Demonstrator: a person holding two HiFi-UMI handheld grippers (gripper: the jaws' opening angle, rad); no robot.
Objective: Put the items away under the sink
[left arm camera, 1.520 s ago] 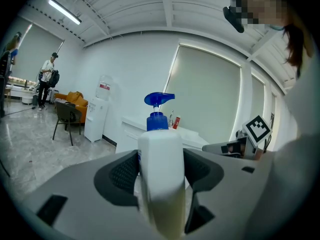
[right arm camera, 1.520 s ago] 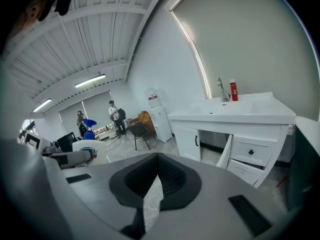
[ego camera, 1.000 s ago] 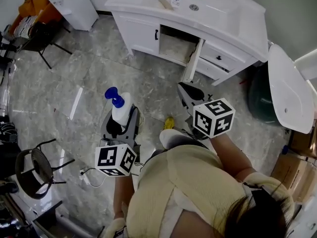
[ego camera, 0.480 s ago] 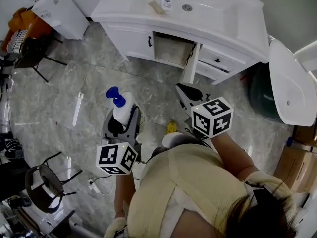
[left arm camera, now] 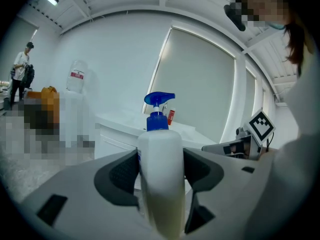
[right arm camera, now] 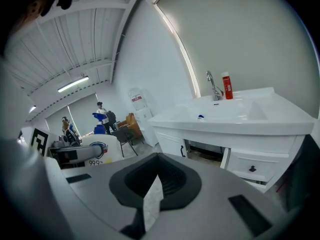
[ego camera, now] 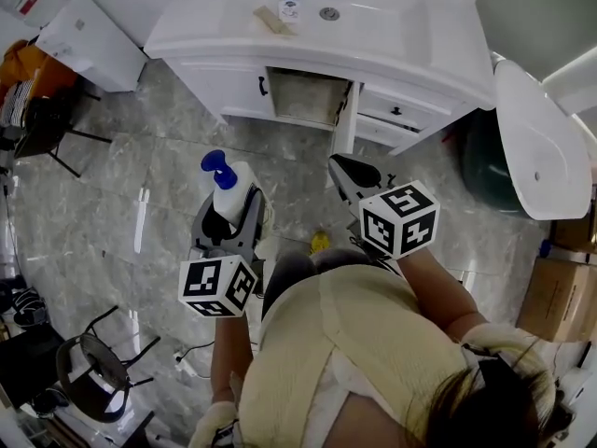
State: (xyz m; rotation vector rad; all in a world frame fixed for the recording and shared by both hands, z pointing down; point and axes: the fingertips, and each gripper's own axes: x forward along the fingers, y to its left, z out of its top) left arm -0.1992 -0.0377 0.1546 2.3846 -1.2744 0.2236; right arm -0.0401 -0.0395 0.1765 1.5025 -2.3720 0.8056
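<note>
The spray bottle (ego camera: 229, 187) is well apart from the white sink vanity (ego camera: 438, 40), whose cabinet door (ego camera: 342, 124) stands open beneath the basin. Both of the person's forearms reach forward over the marble floor (ego camera: 140, 175), claws aimed at the vanity. The left claw (ego camera: 229, 220) is clenched on the upright bottle's sides. The right claw (ego camera: 347, 171) is closed on nothing. A small blue-capped bottle (ego camera: 289, 6) sits on the vanity's tabletop.
</note>
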